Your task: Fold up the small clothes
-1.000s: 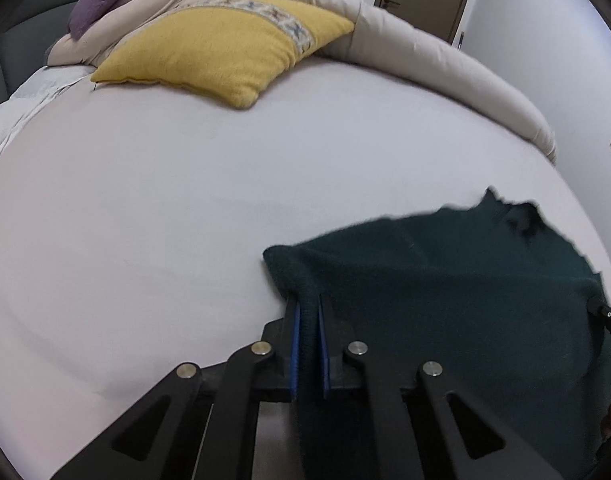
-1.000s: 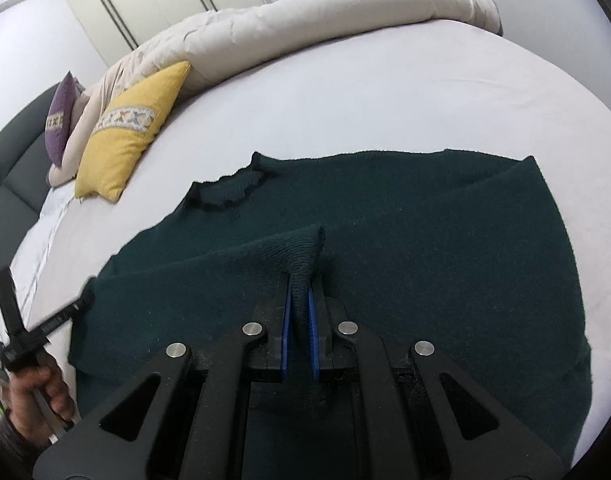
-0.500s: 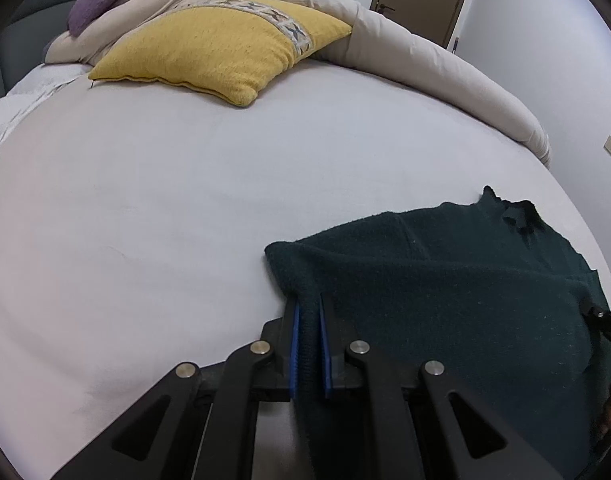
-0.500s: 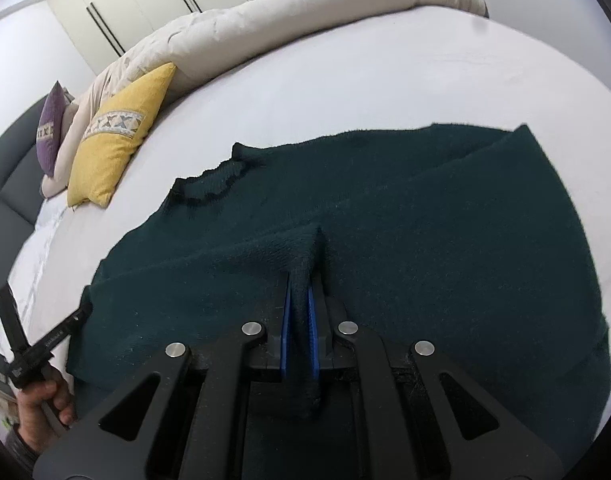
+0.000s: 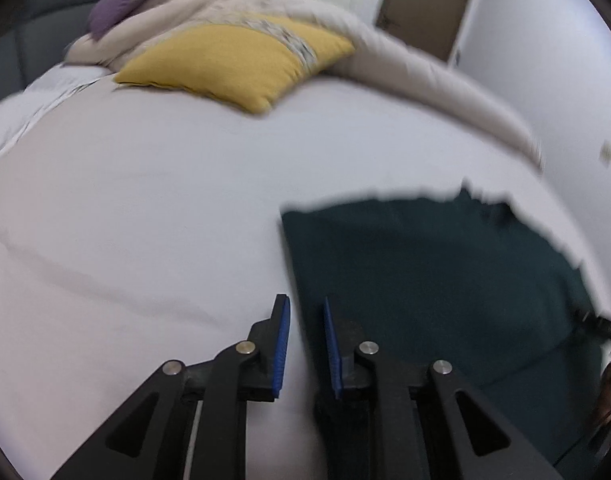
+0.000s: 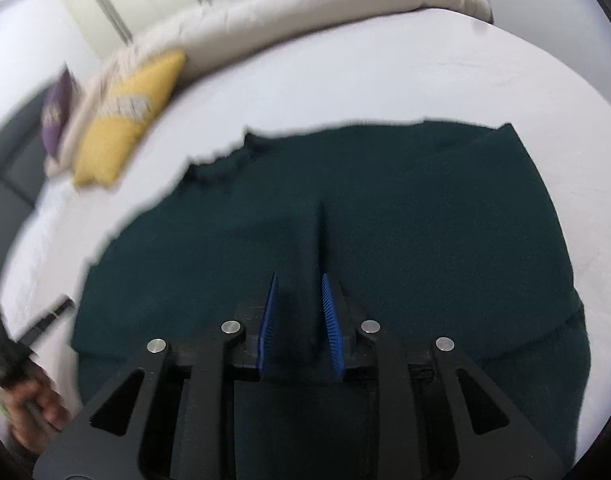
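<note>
A dark green knit sweater lies flat on the white bed sheet. My left gripper hovers at the sweater's left edge with its jaws opening. The blue pads press on nothing, and the edge of the cloth runs just beside the right pad. My right gripper hangs over the middle of the sweater, its jaws opening too. Cloth lies under the gap, not pinched, and a small raised crease stands just ahead. The neckline points toward the pillows.
A yellow pillow, a purple pillow and a rolled beige duvet sit at the head of the bed by a grey headboard. A person's hand holds the other gripper at the sweater's left. A brown door stands behind.
Both grippers have let go of the pinched sweater folds and their jaws have parted. The cloth has dropped flat. The left gripper has drawn back a little from the sweater's corner.
</note>
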Tool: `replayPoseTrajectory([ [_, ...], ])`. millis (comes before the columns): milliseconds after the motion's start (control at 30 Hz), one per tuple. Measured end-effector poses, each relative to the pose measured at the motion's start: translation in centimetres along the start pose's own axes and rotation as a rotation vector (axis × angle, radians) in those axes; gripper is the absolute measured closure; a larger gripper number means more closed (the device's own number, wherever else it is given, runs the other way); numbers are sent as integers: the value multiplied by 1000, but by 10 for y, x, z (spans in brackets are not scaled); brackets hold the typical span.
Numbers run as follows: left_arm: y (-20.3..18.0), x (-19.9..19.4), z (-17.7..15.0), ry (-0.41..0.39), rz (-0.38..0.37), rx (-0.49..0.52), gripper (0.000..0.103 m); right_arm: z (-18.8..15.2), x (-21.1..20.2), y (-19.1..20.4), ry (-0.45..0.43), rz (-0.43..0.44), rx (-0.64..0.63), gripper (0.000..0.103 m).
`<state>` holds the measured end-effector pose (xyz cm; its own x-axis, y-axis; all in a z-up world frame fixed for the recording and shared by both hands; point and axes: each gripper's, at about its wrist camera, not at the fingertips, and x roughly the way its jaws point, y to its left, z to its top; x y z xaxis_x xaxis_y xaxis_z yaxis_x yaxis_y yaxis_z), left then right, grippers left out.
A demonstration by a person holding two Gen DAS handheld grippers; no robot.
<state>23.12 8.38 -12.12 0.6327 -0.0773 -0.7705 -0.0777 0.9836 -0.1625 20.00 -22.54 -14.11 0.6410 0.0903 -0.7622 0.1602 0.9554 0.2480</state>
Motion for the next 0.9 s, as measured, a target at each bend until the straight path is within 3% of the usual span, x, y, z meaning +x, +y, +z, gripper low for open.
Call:
replayPoseTrajectory([
  [133,-7,11,3,16,45,51,81,-2,0,-13,-27,41,19,84],
  [233,-8,5,0,14,69,88,74,-2,-17,-17,-49,-19,39,83],
  [300,-1,-9,-4,12,75,57,68,-7,-43,-26,-76,-87,72,80],
  [367,10,-33,-13,7,29,0,63,-17,-70,-34,-102,-66,88,78],
  [400,11,-46,-19,-3,7,-9,57,-25,-89,-42,-115,-51,96,67],
  [433,12,-64,-29,-19,-15,-9,43,-33,-105,-47,-130,-43,102,50],
  [467,12,-78,-38,-27,-33,-10,31,-43,-122,-53,-151,-32,106,44],
  [533,15,-106,-60,-31,-87,-23,23,-67,-159,-67,-182,3,111,39],
  [733,22,-149,-140,113,-277,-139,22,-155,-225,-123,-134,56,216,38],
  [900,13,-162,-180,190,-304,-121,22,-220,-252,-170,-69,42,307,38],
])
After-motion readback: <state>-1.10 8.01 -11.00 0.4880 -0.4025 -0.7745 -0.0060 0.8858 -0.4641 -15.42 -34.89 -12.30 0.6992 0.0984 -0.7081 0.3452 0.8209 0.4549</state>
